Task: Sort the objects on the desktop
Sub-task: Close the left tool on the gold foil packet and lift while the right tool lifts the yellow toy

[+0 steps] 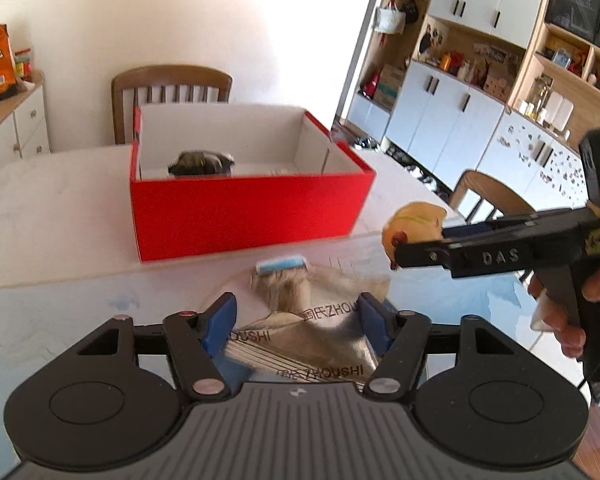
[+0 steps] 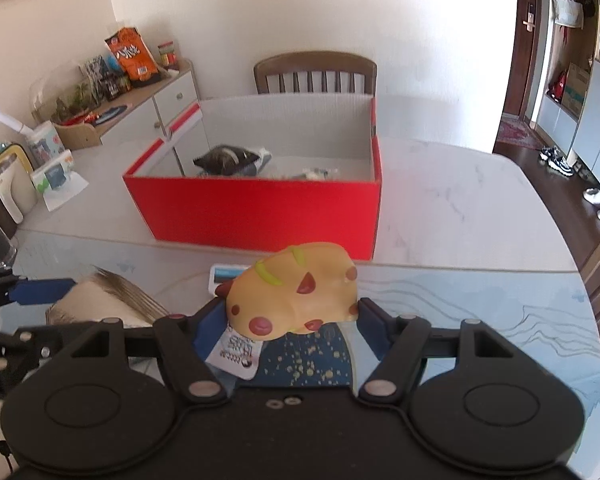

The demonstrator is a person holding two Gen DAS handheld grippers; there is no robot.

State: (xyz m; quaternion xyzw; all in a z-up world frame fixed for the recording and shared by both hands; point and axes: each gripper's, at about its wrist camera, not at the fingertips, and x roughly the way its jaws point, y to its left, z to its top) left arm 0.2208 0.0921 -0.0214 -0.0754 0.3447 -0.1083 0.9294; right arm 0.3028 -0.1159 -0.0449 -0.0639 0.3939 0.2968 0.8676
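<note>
Left tongs (image 1: 296, 320) grip a silver packet (image 1: 300, 332); right tongs (image 2: 290, 320) grip a yellow toy (image 2: 296, 288).
Both held above the desk's (image 2: 460, 208) near edge, before the red box (image 2: 260, 216).

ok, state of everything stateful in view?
left gripper: shut on silver foil bag, lifted
right gripper: shut on yellow toy, lifted
red box: open, no lid on, dark packet inside
small white-blue pack: lying on table
</note>
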